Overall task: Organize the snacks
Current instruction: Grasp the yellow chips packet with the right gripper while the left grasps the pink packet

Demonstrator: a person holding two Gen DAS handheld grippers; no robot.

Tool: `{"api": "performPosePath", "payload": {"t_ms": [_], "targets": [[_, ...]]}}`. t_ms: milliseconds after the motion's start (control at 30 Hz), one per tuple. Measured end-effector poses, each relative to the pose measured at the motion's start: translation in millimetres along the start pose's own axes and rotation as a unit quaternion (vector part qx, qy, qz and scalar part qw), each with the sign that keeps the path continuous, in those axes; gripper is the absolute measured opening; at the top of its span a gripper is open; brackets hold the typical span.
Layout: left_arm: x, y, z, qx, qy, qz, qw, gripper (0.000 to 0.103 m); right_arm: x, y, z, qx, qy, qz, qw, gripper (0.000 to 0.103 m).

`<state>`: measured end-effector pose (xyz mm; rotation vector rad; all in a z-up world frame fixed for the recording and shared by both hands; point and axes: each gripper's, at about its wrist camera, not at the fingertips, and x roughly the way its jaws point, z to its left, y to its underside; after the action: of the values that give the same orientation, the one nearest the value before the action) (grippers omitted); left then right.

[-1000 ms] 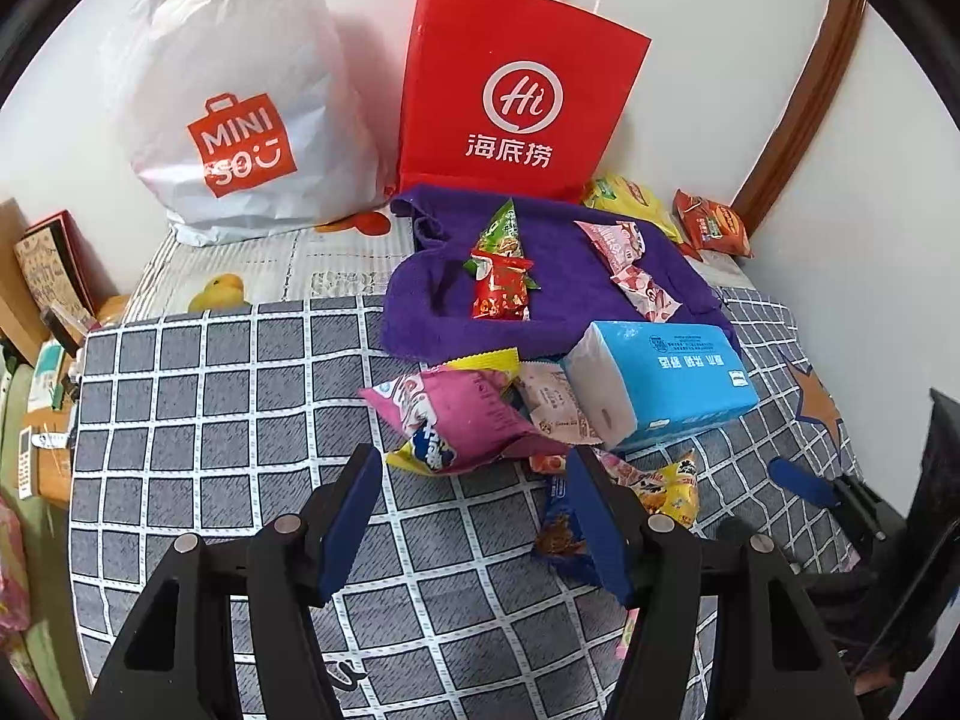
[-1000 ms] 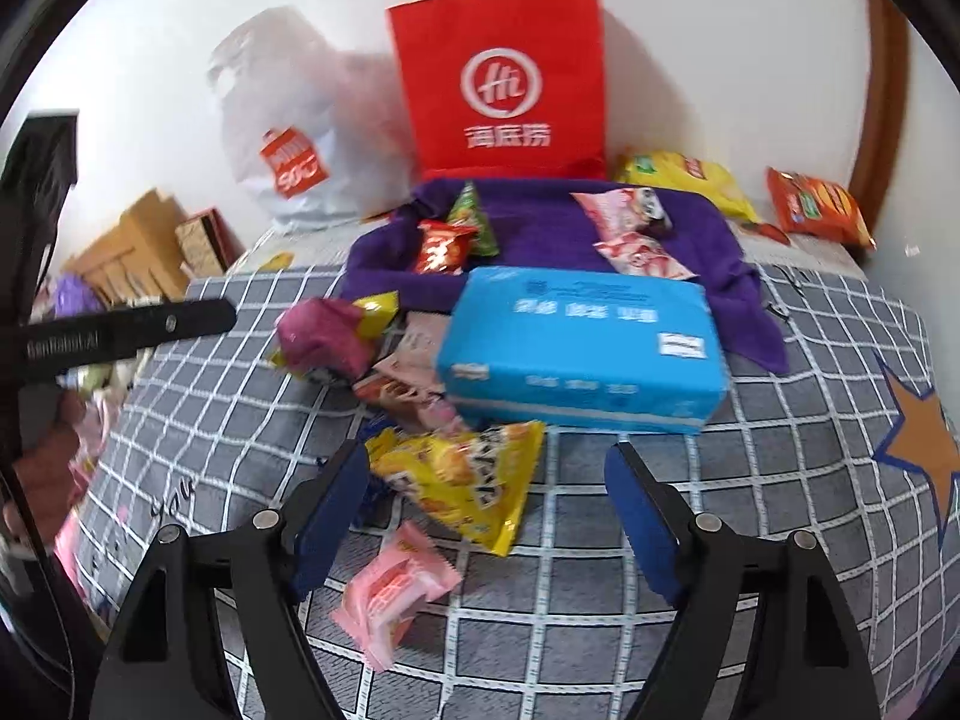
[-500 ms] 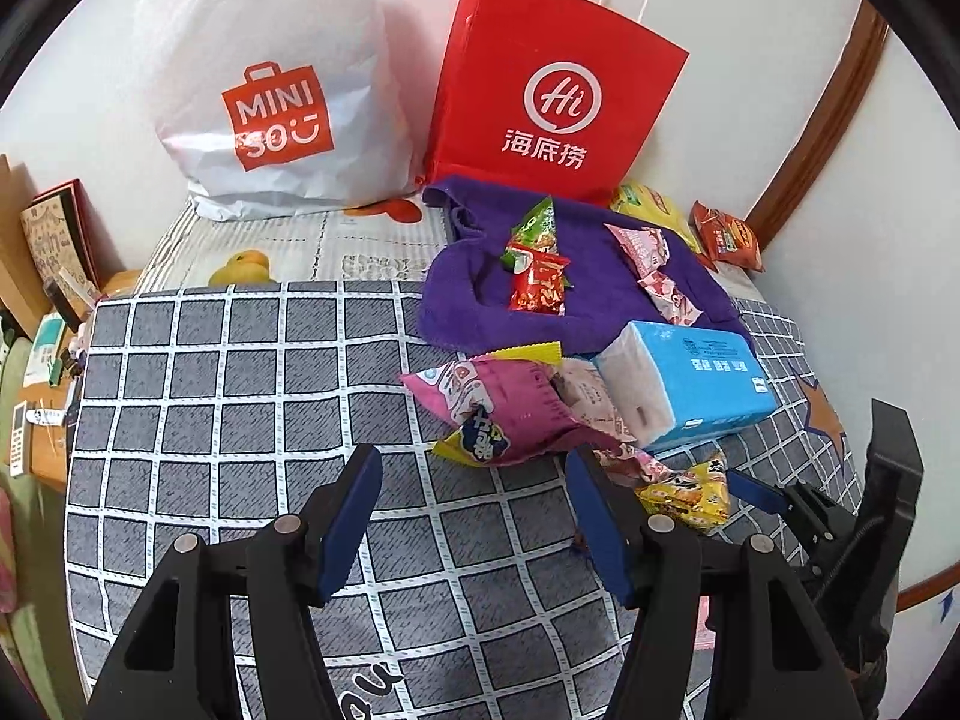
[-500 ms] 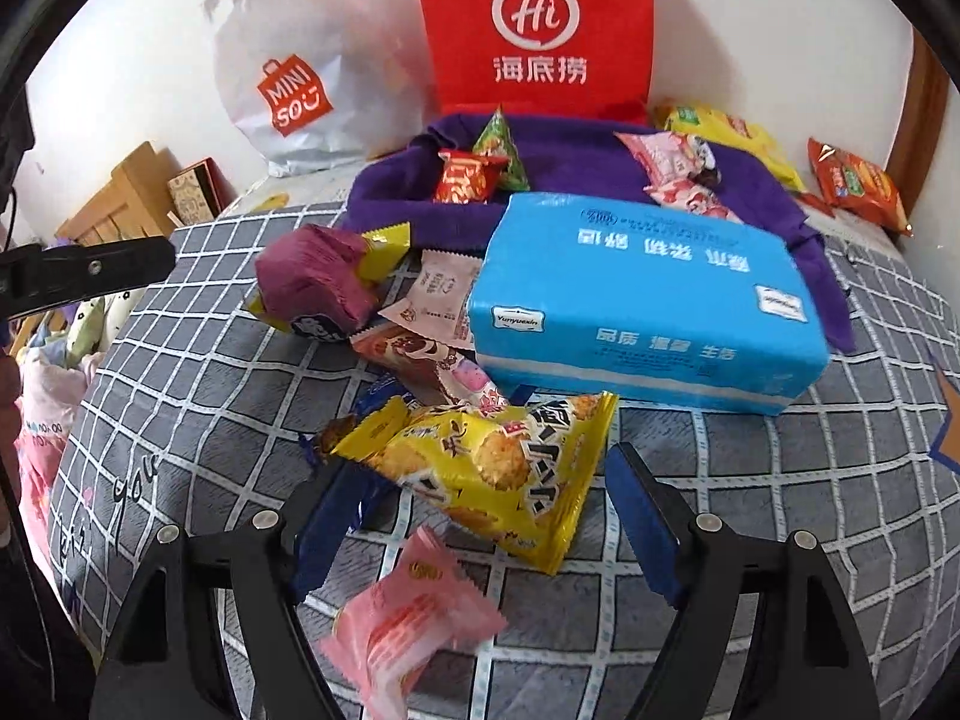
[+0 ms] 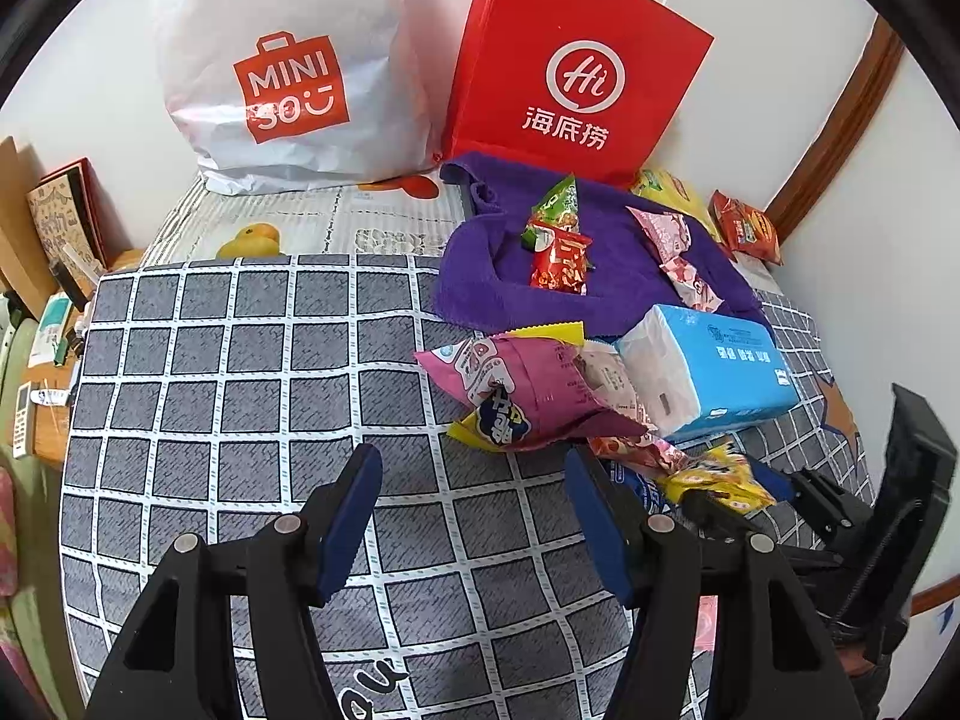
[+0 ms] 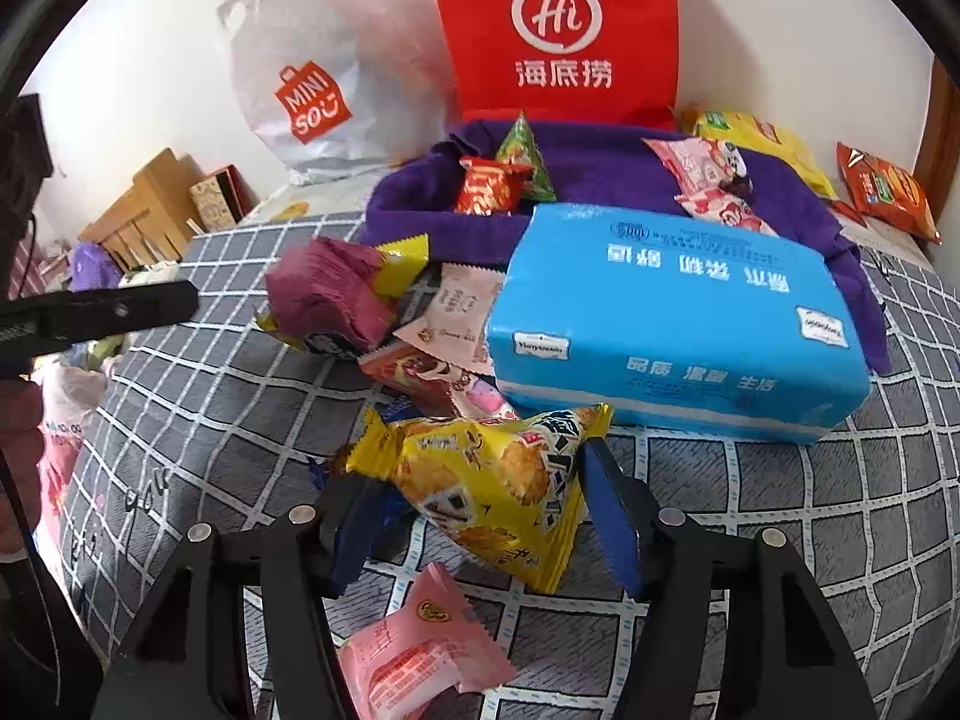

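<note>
A yellow snack bag (image 6: 492, 480) lies on the checked grey cover (image 6: 210, 408), just in front of a blue tissue pack (image 6: 672, 324). My right gripper (image 6: 474, 474) is closing around this bag, and both blue pads touch its sides. A small pink packet (image 6: 414, 648) lies under the gripper's arms. Over bare checked cover, my left gripper (image 5: 471, 468) stands open with nothing between its fingers. Just ahead of it lies a magenta snack bag (image 5: 528, 384). A purple towel (image 5: 630, 276) further back carries red, green and pink snacks.
A red paper bag (image 5: 576, 66) and a white plastic bag (image 5: 282, 60) stand against the back wall. Yellow and orange snack bags (image 6: 888, 192) lie at the back right. Boxes and clutter line the left edge (image 5: 54, 252).
My right gripper came down and forward onto the yellow bag, and its jaws narrowed around it, bunching the bag up. The left gripper stayed about where it was.
</note>
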<state>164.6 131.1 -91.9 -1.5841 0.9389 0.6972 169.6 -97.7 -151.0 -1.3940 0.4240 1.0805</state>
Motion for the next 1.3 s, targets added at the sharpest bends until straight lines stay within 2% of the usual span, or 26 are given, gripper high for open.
{"api": "performPosePath", "payload": {"t_ms": [433,633,867,967,1100,1233,1300], "targets": [[3.7,4.7,-14.0,-0.001,-0.009,0.007,0.9999,0.061,-48.7,3.9,-19.9,0.003,0.003,-0.049,0.999,0.059],[8.9,4.0,-5.7,-0.025,-0.013,0.012,0.9995,0.061,-65.9,6.3,-40.2,0.015,0.018,-0.066,0.998,0.059],[18.0,-2.5,-11.8,-0.027,-0.011,0.015,0.9995,0.061,-68.2,9.2,-65.0,0.034,0.033,-0.070,0.996,0.059],[25.9,-11.2,-17.0,-0.029,0.001,0.018,0.9994,0.061,-67.0,10.9,-72.7,0.041,0.032,-0.068,0.996,0.059],[38.9,-27.4,-23.8,-0.034,-0.003,0.031,0.9989,0.061,-66.5,12.8,-80.5,0.045,0.034,-0.068,0.996,0.059],[52.6,-37.6,-31.2,-0.031,-0.005,0.040,0.9987,0.068,-67.9,14.6,-88.9,0.045,0.041,-0.066,0.996,0.059],[67.4,-40.1,-34.6,-0.028,-0.018,0.056,0.9979,0.068,-68.5,15.5,-93.8,0.048,0.044,-0.067,0.996,0.059]]}}
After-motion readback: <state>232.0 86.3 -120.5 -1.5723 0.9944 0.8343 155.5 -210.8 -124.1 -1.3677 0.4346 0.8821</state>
